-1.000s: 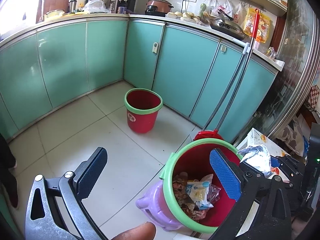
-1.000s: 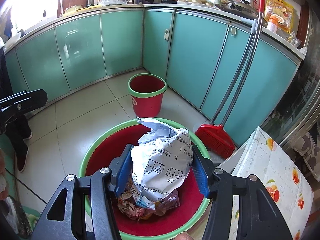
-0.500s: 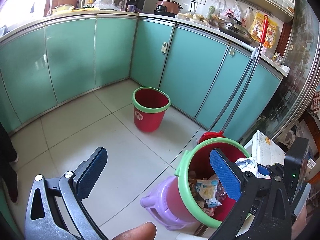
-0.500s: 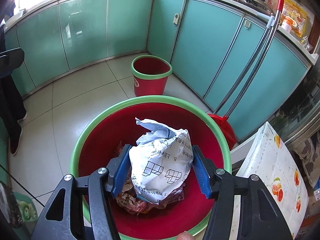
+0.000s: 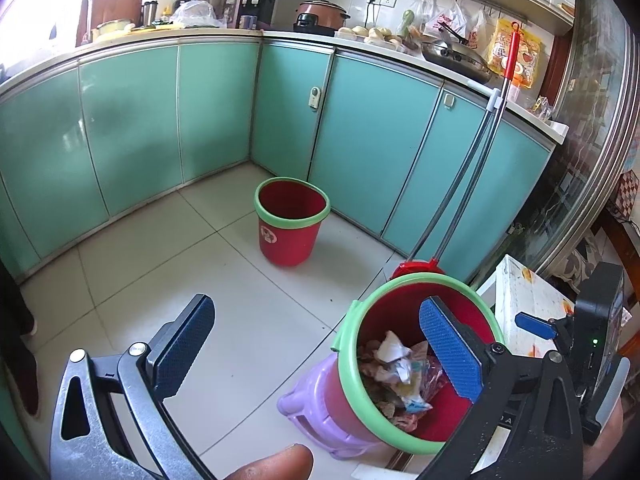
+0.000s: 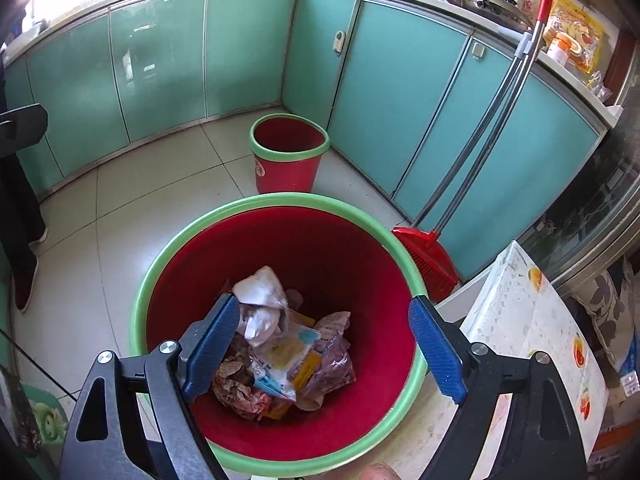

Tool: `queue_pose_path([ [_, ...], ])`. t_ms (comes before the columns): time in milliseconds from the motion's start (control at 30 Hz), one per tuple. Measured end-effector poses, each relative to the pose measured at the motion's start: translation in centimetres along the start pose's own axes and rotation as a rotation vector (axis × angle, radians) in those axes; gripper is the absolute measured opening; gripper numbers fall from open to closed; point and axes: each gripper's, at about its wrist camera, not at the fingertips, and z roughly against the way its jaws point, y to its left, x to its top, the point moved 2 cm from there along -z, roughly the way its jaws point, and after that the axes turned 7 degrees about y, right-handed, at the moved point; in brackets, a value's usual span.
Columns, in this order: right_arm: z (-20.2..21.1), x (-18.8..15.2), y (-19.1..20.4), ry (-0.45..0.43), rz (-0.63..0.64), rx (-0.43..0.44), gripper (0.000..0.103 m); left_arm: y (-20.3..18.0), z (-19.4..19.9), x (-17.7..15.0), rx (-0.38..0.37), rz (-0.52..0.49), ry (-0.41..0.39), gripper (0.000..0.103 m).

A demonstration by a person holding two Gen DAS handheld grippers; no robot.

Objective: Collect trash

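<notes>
Two red bins (image 6: 280, 280) (image 6: 289, 156), one broom (image 6: 430, 258); the right gripper (image 6: 320, 344) fingers are opening, empty, above the crumpled paper (image 6: 262, 296); left gripper (image 5: 316, 354) released.

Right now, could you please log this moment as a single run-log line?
right gripper: opening, nothing between pads | crumpled paper: lying in near bin on other trash | left gripper: open, empty | far bin: on floor

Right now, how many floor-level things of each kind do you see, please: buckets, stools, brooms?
Red buckets with green rim: 2
Purple plastic stool: 1
Red broom: 1
Total: 4
</notes>
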Motion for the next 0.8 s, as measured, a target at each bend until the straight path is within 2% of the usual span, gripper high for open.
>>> queue_pose_path([
  [167,3.7,-0.8,-2.6,-0.057,-0.062,0.003,0.087,-3.1,1.3,0.5,-0.007,-0.056,-0.014,0.103],
  [367,10.1,-3.0,-6.5,-0.144,-0.136,-0.028,0.088,-7.9,3.9,0.9,-0.03,-0.144,-0.044,0.103],
  [600,18.2,-7.8,-11.5,-0.236,-0.242,-0.091,0.088,-15.2,8.5,-0.6,-0.039,-0.278,-0.119,0.103],
  [800,24.6,-12.4,-14.9,-0.314,-0.296,-0.144,0.089,-19.4,11.9,-2.3,-0.05,-0.333,-0.164,0.103],
])
